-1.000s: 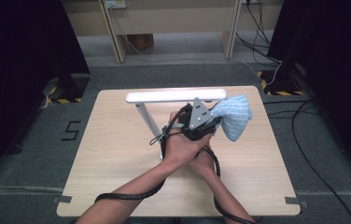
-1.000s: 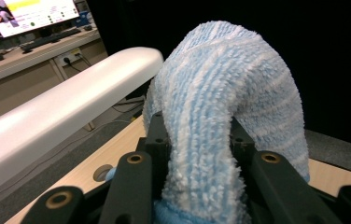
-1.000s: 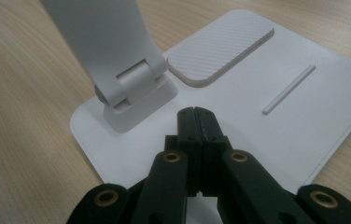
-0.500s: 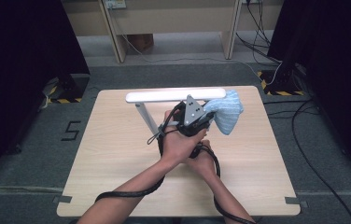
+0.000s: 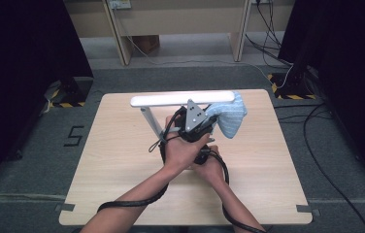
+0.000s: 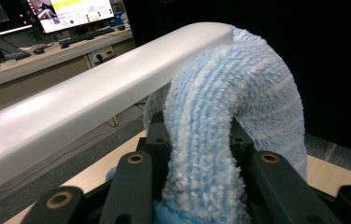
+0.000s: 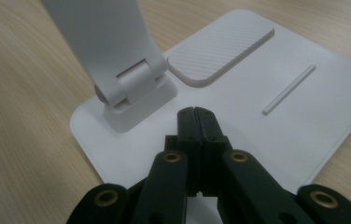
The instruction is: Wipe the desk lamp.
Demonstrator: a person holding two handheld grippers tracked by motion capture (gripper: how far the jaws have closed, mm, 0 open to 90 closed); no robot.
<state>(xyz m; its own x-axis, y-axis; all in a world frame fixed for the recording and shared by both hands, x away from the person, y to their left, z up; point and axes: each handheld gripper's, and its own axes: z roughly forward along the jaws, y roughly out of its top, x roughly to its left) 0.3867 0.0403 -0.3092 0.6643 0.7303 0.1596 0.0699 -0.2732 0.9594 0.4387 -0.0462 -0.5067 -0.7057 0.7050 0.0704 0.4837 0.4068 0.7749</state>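
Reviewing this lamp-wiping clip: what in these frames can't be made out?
- High view: the lamp base is hidden under the hands; so is the right gripper.
- Left gripper view: the bar's underside is covered by the blue cloth; the left gripper pads are buried in it.
- Right gripper view: the lamp arm is cut off by the top edge.

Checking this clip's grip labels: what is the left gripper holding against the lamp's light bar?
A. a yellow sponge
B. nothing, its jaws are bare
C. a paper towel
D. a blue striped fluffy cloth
D: in the left gripper view the left gripper clamps a blue striped cloth that drapes against the end of the white light bar.
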